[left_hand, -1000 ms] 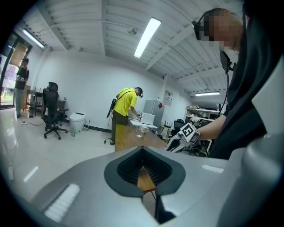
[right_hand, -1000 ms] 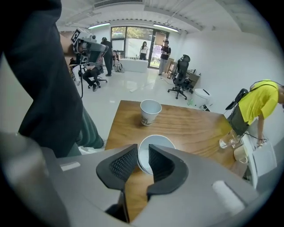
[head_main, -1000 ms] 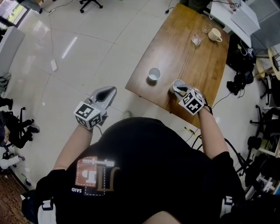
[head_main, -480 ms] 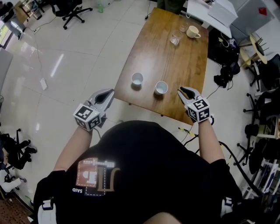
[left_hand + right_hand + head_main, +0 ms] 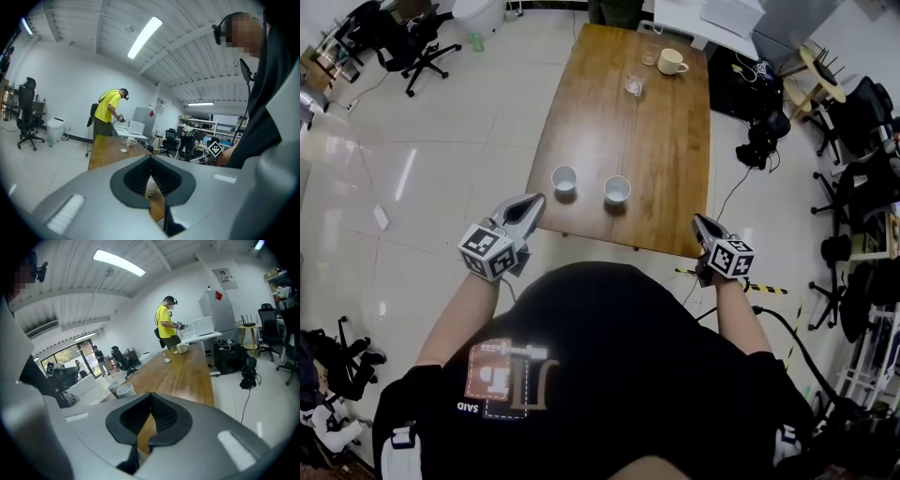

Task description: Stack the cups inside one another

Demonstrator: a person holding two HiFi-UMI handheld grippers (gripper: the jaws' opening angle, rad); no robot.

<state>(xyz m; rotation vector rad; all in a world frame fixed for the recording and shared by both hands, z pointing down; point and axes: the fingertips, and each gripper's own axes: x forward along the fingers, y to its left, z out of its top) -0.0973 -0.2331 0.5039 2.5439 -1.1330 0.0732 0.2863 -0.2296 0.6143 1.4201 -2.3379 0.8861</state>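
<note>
Two white cups on the table, is that right?
— Yes. The left cup (image 5: 564,178) and the right cup (image 5: 617,189) stand upright, mouths up, near the near edge of the wooden table (image 5: 675,169). They are close together but apart, neither inside the other.

Where are the grippers?
— Both are off the table. The left gripper (image 5: 536,201) hovers over the floor (image 5: 441,141) just short of the near left corner, pointing toward the left cup. The right gripper (image 5: 701,221) is by the near right corner.

Holding anything?
— No. In each gripper view the jaws are clenched tip to tip with nothing between them (the cup seen through the left gripper's gap sits well off on the table).

Anything else up there?
— A mug (image 5: 671,62) and a glass (image 5: 635,84) sit at the far end, and a person in a yellow shirt (image 5: 108,112) stands there.
</note>
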